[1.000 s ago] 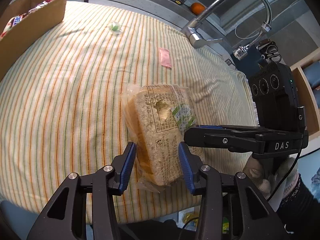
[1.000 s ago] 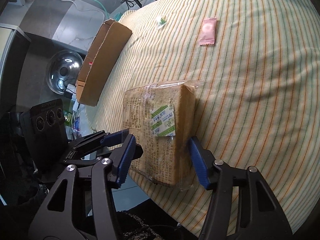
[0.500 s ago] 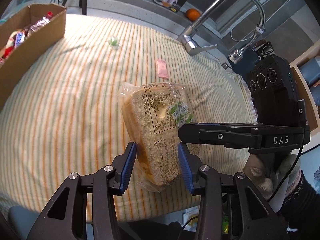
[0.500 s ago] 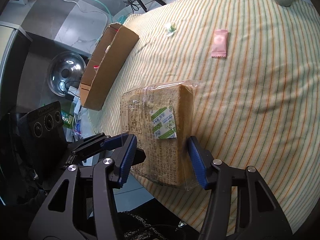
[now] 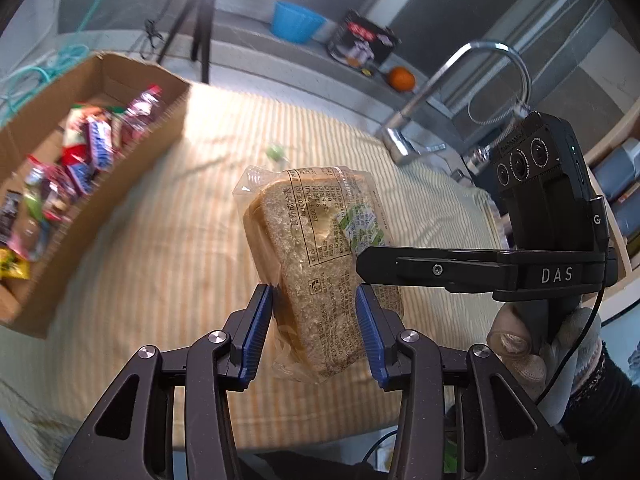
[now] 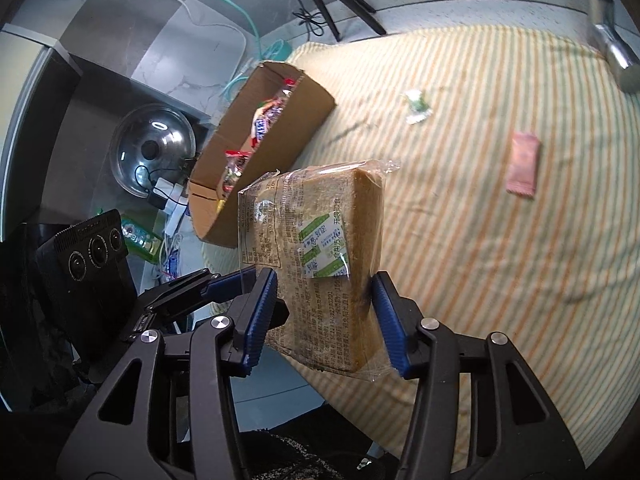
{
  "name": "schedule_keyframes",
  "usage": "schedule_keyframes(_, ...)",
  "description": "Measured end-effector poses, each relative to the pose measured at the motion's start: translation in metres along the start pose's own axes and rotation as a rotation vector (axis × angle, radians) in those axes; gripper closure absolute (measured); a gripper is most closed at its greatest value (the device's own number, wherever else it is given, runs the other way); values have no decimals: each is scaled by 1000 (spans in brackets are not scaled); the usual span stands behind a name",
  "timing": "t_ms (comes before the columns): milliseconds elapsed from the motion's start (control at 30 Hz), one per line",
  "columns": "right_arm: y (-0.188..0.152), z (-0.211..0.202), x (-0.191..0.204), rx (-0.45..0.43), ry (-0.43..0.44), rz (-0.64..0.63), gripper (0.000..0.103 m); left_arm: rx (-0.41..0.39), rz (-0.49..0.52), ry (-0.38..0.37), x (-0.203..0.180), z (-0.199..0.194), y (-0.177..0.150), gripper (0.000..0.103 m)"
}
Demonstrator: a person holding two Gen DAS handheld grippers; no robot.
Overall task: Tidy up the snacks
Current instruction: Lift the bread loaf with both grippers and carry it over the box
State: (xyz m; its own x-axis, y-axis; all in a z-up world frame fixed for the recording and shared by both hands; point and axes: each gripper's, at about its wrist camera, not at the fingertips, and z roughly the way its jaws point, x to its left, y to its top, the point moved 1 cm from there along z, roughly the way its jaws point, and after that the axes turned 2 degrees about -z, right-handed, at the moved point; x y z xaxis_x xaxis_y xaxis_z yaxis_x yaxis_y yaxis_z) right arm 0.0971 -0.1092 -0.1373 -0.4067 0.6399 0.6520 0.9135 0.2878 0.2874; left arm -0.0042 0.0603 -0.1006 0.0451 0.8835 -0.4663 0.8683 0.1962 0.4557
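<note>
A clear bag of sliced bread (image 5: 320,240) hangs above the striped cloth (image 5: 160,264), held from two sides. My left gripper (image 5: 314,300) is shut on its near end. In the right wrist view the same bread bag (image 6: 320,240) sits between the blue pads of my right gripper (image 6: 324,292), whose jaws are closing and press on its sides. The right gripper's finger (image 5: 384,266) reaches in from the right, held by a gloved hand (image 5: 520,344). An open cardboard box (image 5: 120,184) with several wrapped snacks stands at the left.
A pink packet (image 6: 522,166) and a small green candy (image 6: 416,104) lie on the cloth (image 6: 500,280) beyond the bread. A metal faucet (image 5: 440,92) rises at the far right edge. A tripod (image 5: 196,20), blue bowl (image 5: 298,20) and orange (image 5: 401,79) stand behind.
Both grippers have risen with the bread bag, lifting it off the cloth. The views have swung toward the cardboard box, whose inside now shows. The right jaws have narrowed on the bag.
</note>
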Motion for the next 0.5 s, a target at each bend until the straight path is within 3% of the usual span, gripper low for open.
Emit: schedule_keyframes(500,67,58,92,23,36,-140,51,-125,-70,66,81,-65,35,63)
